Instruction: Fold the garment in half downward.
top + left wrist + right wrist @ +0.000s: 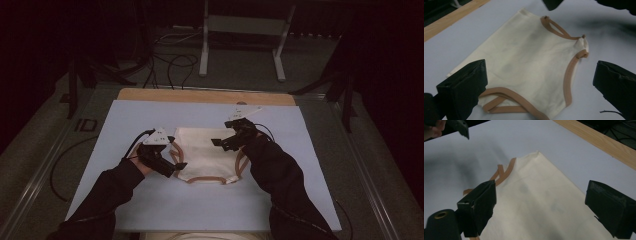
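Cream garment (202,152) with tan trim lies flat near the middle of a pale blue mat (125,200), which covers most of a wooden table (200,95). In the high view the trimmed neck and armholes face the person's side; the plain straight hem faces away. Fabric looks folded, with a few faint grey smudges seen in both gripper views. Left gripper (177,166) sits low at the garment's left edge, beside the tan strap loops; in the left gripper view (537,82) its jaws stand wide apart, spanning the trimmed end of the garment, nothing held between them. Cannot tell whether the jaw tips touch the cloth. Right gripper (220,143) is over the garment's right side, near the right armhole; in the right gripper view (540,207) its jaws are also spread wide, cloth lying beneath and between them, not pinched. Dark sleeves (285,185) come in from the bottom edge. Floor beyond the table holds cables (172,62) and a grey metal stand (242,30).
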`<state>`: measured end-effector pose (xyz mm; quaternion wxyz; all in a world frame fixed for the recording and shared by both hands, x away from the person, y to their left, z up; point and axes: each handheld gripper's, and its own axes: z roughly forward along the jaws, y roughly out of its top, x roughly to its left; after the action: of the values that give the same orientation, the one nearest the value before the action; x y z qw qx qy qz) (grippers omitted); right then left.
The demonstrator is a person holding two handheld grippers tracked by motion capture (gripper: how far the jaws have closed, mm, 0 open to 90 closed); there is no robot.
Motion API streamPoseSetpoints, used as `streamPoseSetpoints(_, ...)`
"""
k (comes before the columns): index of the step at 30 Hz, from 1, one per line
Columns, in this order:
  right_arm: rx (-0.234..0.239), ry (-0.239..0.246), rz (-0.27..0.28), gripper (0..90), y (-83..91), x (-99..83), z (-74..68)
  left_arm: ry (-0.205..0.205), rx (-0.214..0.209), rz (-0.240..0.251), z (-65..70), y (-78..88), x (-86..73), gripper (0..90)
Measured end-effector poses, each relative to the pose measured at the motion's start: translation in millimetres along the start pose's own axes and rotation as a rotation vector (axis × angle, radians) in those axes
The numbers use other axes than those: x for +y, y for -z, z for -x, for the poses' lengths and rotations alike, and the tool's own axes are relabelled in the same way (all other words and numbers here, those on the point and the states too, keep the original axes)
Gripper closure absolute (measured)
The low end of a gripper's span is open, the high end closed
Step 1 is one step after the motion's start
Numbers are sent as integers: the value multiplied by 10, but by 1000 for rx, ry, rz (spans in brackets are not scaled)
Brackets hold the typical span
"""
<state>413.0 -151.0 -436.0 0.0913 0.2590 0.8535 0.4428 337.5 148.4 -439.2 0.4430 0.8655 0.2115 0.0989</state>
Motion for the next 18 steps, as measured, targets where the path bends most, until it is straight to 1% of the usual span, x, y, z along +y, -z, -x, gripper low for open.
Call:
streamPoseSetpoints(1,3,4,-2,99,-22,13,-5,-2,-7,-1,17,-1,-11,0)
streamPoseSetpoints(3,12,11,-9,99,-91,53,-24,-18,-6,-9,60,-15,-28,0)
streamPoseSetpoints(5,20,9,-11,99,-132,78,-32,-19,-15,-13,92,-25,-38,0)
streamPoseSetpoints(6,20,9,-11,99,-132,78,-32,-21,-13,-12,107,-30,-40,0)
streamPoseSetpoints(7,26,16,-10,99,-174,100,-34,-20,-13,-15,120,-34,-39,0)
streamPoseSetpoints(9,30,15,-16,99,-210,124,-37,-20,-13,-19,149,-41,-41,0)
streamPoseSetpoints(11,30,20,-20,100,-226,134,-37,-18,6,-24,183,-44,-47,4)
streamPoseSetpoints(13,34,23,-23,100,-260,152,-34,-13,-2,-25,210,-48,-57,8)
streamPoseSetpoints(14,32,27,-28,101,-292,172,-30,-11,-5,-18,229,-52,-64,8)
streamPoseSetpoints(16,36,29,-31,101,-309,180,-27,-24,-6,-21,254,-58,-75,8)
streamPoseSetpoints(18,44,25,-34,101,-363,202,-29,-27,-13,-21,276,-70,-86,4)
